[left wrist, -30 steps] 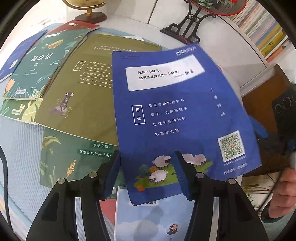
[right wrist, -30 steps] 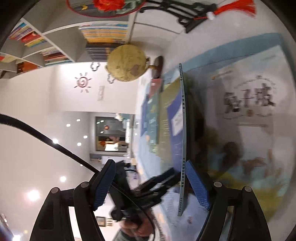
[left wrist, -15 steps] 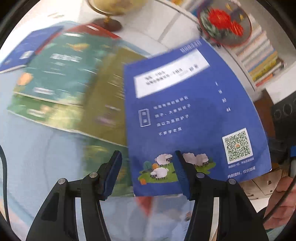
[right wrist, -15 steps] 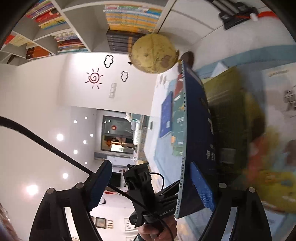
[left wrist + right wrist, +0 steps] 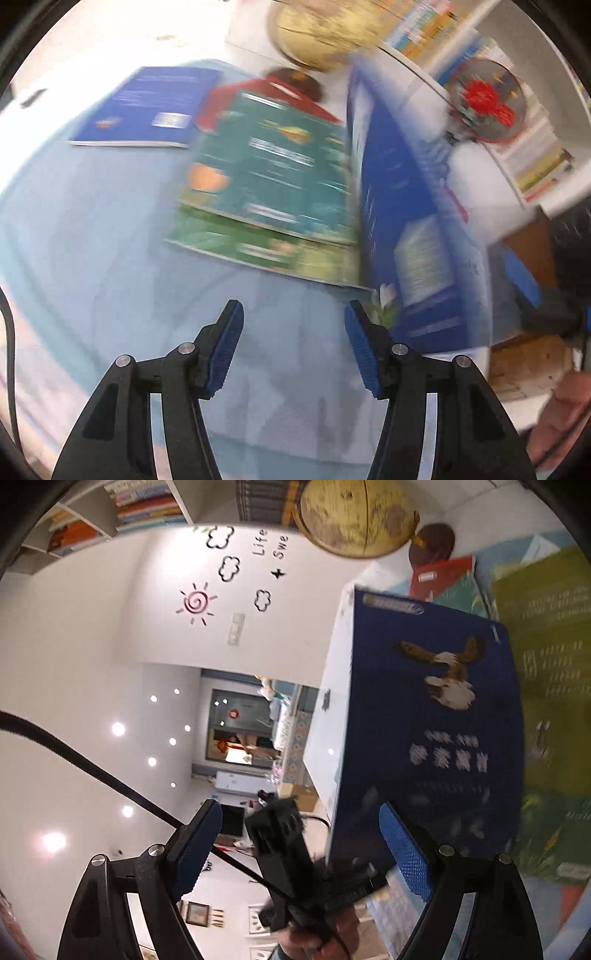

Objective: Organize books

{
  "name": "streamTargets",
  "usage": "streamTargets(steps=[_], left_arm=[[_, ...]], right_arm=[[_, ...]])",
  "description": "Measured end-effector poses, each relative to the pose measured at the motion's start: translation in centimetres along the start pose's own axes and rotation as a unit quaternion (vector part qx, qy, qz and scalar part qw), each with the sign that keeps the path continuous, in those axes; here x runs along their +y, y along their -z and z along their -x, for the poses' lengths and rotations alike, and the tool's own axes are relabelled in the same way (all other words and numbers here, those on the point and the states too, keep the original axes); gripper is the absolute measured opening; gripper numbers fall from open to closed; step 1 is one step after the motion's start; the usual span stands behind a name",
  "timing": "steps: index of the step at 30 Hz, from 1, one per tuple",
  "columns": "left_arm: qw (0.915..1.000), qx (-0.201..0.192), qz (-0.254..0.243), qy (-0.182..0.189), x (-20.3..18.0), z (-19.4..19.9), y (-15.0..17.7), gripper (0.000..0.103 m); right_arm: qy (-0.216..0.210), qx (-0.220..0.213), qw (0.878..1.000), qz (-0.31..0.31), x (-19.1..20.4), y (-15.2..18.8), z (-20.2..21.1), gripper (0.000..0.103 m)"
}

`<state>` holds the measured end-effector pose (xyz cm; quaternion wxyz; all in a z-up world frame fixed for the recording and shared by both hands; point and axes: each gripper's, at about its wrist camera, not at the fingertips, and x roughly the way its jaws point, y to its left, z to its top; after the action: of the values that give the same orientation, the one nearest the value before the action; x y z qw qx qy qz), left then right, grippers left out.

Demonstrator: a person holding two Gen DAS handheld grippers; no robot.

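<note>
A thin blue book point(image 5: 413, 229) stands tilted, nearly on edge, to the right of my left gripper point(image 5: 293, 347). Its lower corner sits against the gripper's right finger point(image 5: 360, 341); the jaws look spread, and whether they pinch it is unclear. In the right wrist view the same blue book point(image 5: 424, 716), with an eagle on its cover, is held up by the left gripper point(image 5: 314, 882) below it. My right gripper point(image 5: 299, 853) is open and empty. A teal-green book point(image 5: 273, 173), a green one point(image 5: 258, 247), a red one point(image 5: 258, 92) and another blue one point(image 5: 147, 107) lie overlapping on the light blue mat point(image 5: 92, 240).
A yellow globe point(image 5: 317, 33) on a dark base stands behind the books, also in the right wrist view point(image 5: 354, 513). A round red-flower ornament point(image 5: 487, 99) and bookshelves point(image 5: 532, 162) are at the right. An olive book point(image 5: 546, 664) lies flat on the mat.
The blue book has swung from facing the left camera to nearly edge-on at its right. The left view has shifted left across the table. The right camera now sees the book's eagle cover.
</note>
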<state>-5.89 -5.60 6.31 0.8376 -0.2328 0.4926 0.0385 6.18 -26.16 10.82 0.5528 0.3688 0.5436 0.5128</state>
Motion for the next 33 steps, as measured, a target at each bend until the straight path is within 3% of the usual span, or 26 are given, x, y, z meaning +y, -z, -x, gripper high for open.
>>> streamTargets(steps=[2,4,7,11,13,15,17,25,26,29,31,33], left_arm=[[0.9957,-0.013,-0.006,-0.092,2.5,0.7,0.2,0.056],[0.9814,-0.005,-0.016,-0.191,5.1,0.6,0.8,0.055],[0.9864,0.014,0.021,-0.162,8.2,1.2,2.0,0.055],[0.9914,0.005,0.019,-0.13,7.1,2.5,2.6,0.057],[0.9934,0.006,0.017,-0.114,6.1,2.9,2.7,0.061],[0.9953,0.011,0.015,-0.096,5.4,3.4,2.7,0.071],[0.9962,0.011,0.006,-0.087,4.8,3.8,2.3,0.078],[0.999,0.016,-0.023,-0.034,5.6,1.2,-2.1,0.078],[0.9988,0.023,-0.034,-0.028,5.8,0.3,-2.9,0.076],[0.9961,0.044,-0.074,-0.02,6.4,-2.4,-5.3,0.075],[0.9932,0.059,-0.1,0.01,6.8,-3.6,-6.5,0.075],[0.9886,0.079,-0.124,0.033,6.9,-4.8,-7.5,0.075]], right_arm=[[0.018,-0.004,1.0,0.008,0.0,1.7,0.1,0.087],[0.074,-0.01,0.997,0.028,0.1,3.5,0.6,0.087],[0.174,-0.01,0.983,0.058,0.2,5.7,1.1,0.087],[0.274,0.015,0.957,0.096,0.1,7.1,0.0,0.087],[0.32,0.024,0.938,0.129,0.3,7.5,-1.1,0.087],[0.375,0.035,0.909,0.176,0.5,7.8,-2.4,0.095],[0.426,0.045,0.878,0.212,0.2,8.3,-3.8,0.095],[0.528,0.022,0.813,0.244,-0.8,7.8,-7.3,0.095],[0.535,0.012,0.808,0.246,-0.7,7.2,-7.8,0.093],[0.546,-0.009,0.808,0.22,-1.8,4.7,-10.4,0.065],[0.564,-0.017,0.807,0.174,-3.5,3.1,-12.2,0.063],[0.561,-0.027,0.817,0.132,-4.6,2.4,-13.1,0.063]])
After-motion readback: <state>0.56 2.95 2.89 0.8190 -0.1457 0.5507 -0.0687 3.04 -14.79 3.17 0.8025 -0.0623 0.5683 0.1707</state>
